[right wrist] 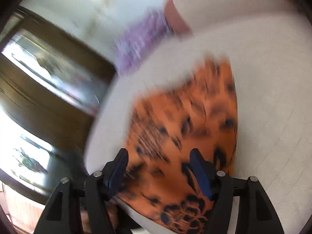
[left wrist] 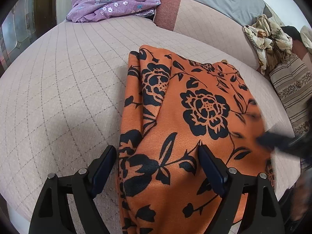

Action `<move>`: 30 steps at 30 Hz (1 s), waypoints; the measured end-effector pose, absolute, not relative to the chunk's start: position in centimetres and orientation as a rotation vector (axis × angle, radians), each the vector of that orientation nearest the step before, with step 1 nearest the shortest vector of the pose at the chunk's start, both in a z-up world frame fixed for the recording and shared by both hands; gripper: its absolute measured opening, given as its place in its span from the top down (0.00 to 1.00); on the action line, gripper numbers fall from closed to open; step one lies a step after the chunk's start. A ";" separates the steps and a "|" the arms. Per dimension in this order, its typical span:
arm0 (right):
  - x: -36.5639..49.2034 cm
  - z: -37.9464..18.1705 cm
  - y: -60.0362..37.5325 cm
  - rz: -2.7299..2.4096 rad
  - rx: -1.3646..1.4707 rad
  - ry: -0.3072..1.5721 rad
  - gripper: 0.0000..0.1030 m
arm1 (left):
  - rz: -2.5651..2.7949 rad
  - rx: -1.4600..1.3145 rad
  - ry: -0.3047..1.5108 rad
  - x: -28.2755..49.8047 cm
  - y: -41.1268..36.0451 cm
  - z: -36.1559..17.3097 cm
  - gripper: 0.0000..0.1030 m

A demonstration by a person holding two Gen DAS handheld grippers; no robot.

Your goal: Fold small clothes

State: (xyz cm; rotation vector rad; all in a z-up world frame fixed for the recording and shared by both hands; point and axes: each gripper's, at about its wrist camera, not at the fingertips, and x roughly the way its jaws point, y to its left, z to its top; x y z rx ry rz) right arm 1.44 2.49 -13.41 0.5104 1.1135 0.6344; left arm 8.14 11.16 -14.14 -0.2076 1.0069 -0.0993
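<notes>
A: Left to right, then. Upper left of the left wrist view, a purple floral garment [left wrist: 113, 3] lies bunched at the far edge of the pale quilted cushion [left wrist: 58, 81]; nothing touches it.

B: And the piece being folded?

A: The orange cloth with black flowers [left wrist: 187, 117] fills the centre and lower middle, already doubled lengthwise, with a loose pleat along its left edge. The left gripper [left wrist: 156, 156] sits at the bottom, fingers spread wide — one off the cloth over the cushion, the other over the fabric; it pinches nothing.

B: Further right?

A: A dark smear at the right edge is probably the right gripper [left wrist: 282, 142], low near the cloth's right border; beyond it, upper right, a crumpled cream print heap [left wrist: 267, 37] and a striped pillow [left wrist: 292, 89].

B: Its own camera?

A: Heavily blurred; the right gripper [right wrist: 158, 167] shows fingers apart over the orange cloth [right wrist: 183, 128], gripping nothing I can see.

B: Risks?

A: I'd judge the fast swing the main one — a fingertip could snag the top layer and drag the fold open; the loose left pleat may also slump if the left gripper closes on one layer only.
</notes>
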 end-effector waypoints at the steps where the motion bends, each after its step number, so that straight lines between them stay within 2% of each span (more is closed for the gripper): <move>1: 1.5 -15.3 2.6 0.611 0.521 1.159 0.33 | -0.097 -0.206 0.999 8.1 11.2 -14.1 0.15; 7: 0.6 -11.5 1.7 0.619 0.540 1.036 0.32 | -0.092 -0.222 1.001 7.9 11.3 -14.1 0.16; 10: 1.0 -14.5 1.9 0.622 0.519 1.141 0.31 | -0.097 -0.215 1.001 7.9 11.2 -14.2 0.16; 15: 1.2 -14.3 0.9 0.625 0.538 1.110 0.32 | -0.098 -0.232 1.006 8.0 11.6 -14.0 0.16; 17: 1.4 -14.5 1.2 0.632 0.535 1.107 0.32 | -0.123 -0.281 0.998 7.8 12.1 -13.4 0.19; 21: 1.5 -15.0 0.1 0.646 0.596 1.097 0.32 | -0.239 -0.477 0.925 8.2 14.8 -10.9 0.18; 25: 1.5 -15.7 2.4 0.641 0.567 1.098 0.32 | -0.289 -0.650 1.009 11.9 17.6 -12.9 0.18; 26: 1.5 -15.7 2.4 0.642 0.569 1.097 0.32 | -0.285 -0.663 1.083 13.1 17.6 -14.2 0.22; 27: 1.5 -15.7 2.3 0.645 0.574 1.097 0.32 | -0.276 -0.662 1.145 14.0 17.6 -15.4 0.51; 28: 1.5 -15.7 2.2 0.648 0.579 1.097 0.32 | -0.275 -0.671 1.199 14.6 17.8 -16.5 0.56; 30: 1.6 -15.7 2.1 0.656 0.585 1.101 0.32 | -0.279 -0.698 1.190 14.3 18.3 -15.6 0.61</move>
